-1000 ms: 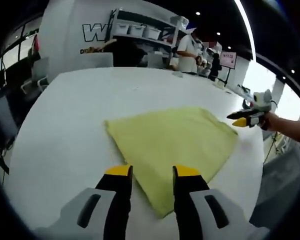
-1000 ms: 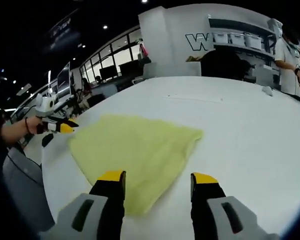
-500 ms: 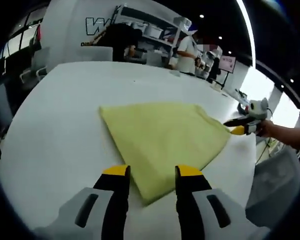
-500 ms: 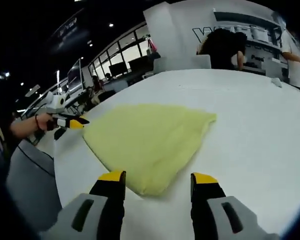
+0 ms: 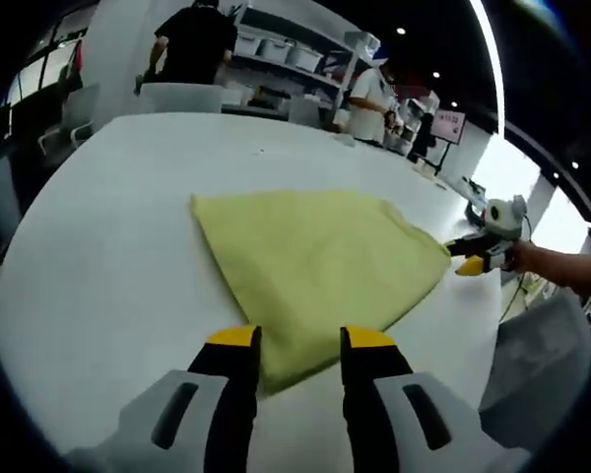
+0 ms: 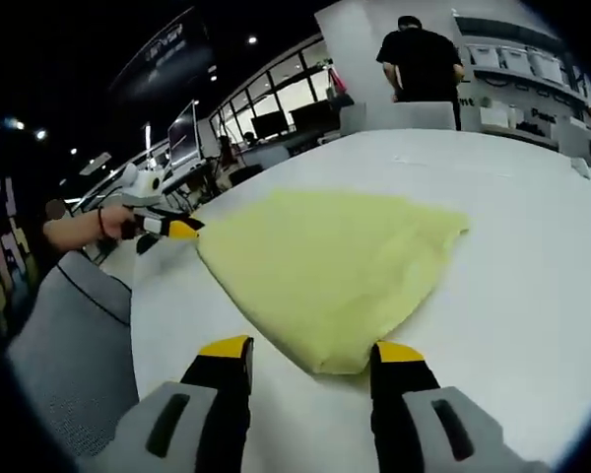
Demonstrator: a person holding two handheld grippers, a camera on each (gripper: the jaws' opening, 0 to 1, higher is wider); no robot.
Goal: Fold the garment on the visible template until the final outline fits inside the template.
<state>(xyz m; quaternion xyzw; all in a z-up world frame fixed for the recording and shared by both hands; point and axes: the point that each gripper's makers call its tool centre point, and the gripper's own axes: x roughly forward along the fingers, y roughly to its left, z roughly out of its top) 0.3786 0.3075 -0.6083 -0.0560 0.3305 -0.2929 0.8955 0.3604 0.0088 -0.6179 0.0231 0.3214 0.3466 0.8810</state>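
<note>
Yellow cloth, the garment (image 5: 315,266), lies flat on a white table (image 5: 98,246) as a roughly triangular folded shape. In the left gripper view its nearest corner reaches down between the yellow-tipped jaws of the left gripper (image 5: 294,340), which stand apart with nothing pinched between them; whether they touch the fabric cannot be told. In the right gripper view the garment (image 6: 330,266) points its near corner toward the gap of the right gripper (image 6: 301,348), the cloth edge ending just beside the right-hand jaw tip, and these jaws too are spread with nothing held.

Each view catches the other tool. From the left gripper view the right gripper (image 5: 471,264) appears at the garment's far right corner, held by a hand (image 5: 532,258), its yellow tips close to the cloth edge. From the right gripper view the left gripper (image 6: 182,230) sits at the garment's left corner, with a hand (image 6: 79,225) behind it.

The left gripper view takes in shelving with white bins (image 5: 276,44), a person in black (image 5: 187,44) and a person in white (image 5: 369,94) beyond the table. The right gripper view instead shows large windows (image 6: 276,108), a person in black (image 6: 424,64) and a grey chair back (image 6: 79,345) near the table edge.
</note>
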